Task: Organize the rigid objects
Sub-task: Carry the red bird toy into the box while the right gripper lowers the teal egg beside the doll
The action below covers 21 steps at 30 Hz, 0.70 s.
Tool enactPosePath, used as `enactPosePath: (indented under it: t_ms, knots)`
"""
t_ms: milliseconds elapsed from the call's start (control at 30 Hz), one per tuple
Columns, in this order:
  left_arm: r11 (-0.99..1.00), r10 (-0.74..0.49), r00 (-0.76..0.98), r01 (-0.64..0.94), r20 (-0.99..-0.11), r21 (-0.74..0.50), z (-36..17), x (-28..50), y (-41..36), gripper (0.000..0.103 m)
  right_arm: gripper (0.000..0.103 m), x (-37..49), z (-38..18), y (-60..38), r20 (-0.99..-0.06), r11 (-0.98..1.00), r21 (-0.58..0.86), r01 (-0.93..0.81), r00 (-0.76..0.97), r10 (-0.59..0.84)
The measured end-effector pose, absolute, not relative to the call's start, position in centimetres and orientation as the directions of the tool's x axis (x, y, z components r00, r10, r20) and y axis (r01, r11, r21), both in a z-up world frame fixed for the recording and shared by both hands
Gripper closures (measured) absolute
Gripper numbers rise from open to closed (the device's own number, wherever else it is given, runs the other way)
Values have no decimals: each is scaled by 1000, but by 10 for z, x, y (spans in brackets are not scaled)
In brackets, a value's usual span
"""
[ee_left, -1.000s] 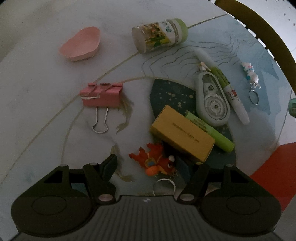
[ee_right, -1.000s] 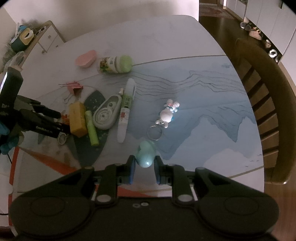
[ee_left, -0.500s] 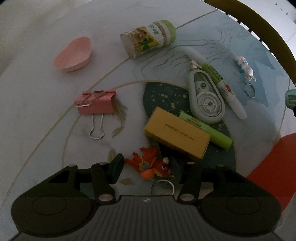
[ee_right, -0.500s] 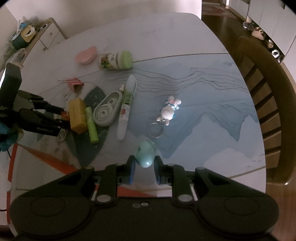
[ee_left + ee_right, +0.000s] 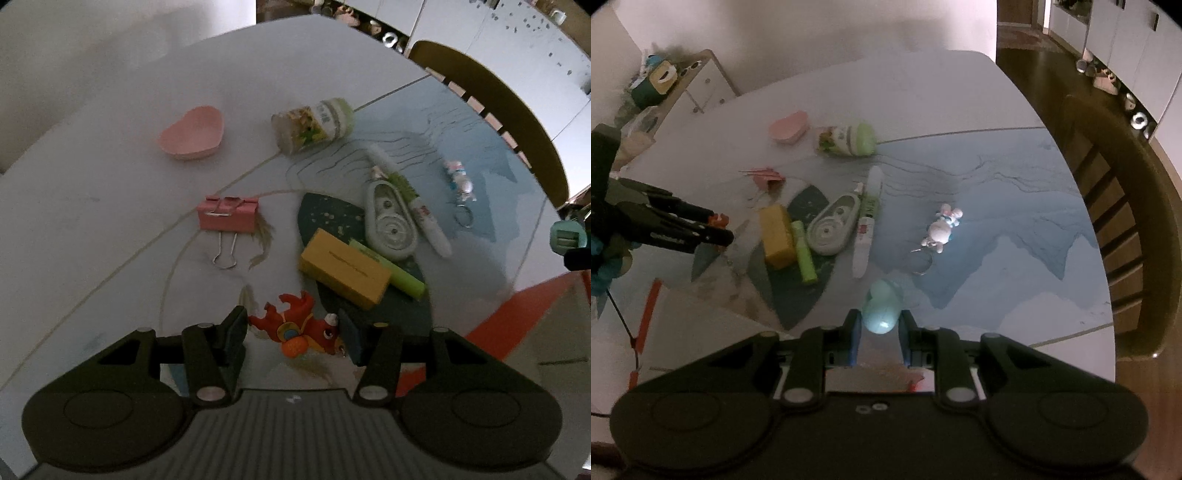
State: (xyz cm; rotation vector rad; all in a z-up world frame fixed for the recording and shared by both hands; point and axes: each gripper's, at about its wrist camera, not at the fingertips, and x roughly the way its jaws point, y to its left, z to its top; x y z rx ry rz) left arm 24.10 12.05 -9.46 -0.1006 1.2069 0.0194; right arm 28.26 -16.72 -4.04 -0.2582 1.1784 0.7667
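The left gripper (image 5: 293,328), its jaws just drawn in to pinch the red fish keychain (image 5: 299,326) lengthwise and clear of the table (image 5: 92,192), hangs nearest the yellow box (image 5: 343,273), while the right gripper (image 5: 881,325) clamps a mint-green object (image 5: 882,306) farther off.

The left tongs (image 5: 291,330) are pointed steeply down, pads pressed against a toy's ends. The right tongs (image 5: 881,326) are clamped narrowly.
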Motion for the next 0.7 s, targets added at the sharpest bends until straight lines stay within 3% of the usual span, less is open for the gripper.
enactPosePath:
  t_ms: [700]
  knots:
    - [991,-128,465,90,-876,-97,-12,159,65,49,83,202,0,-174,-871,693,183,-697,212,443]
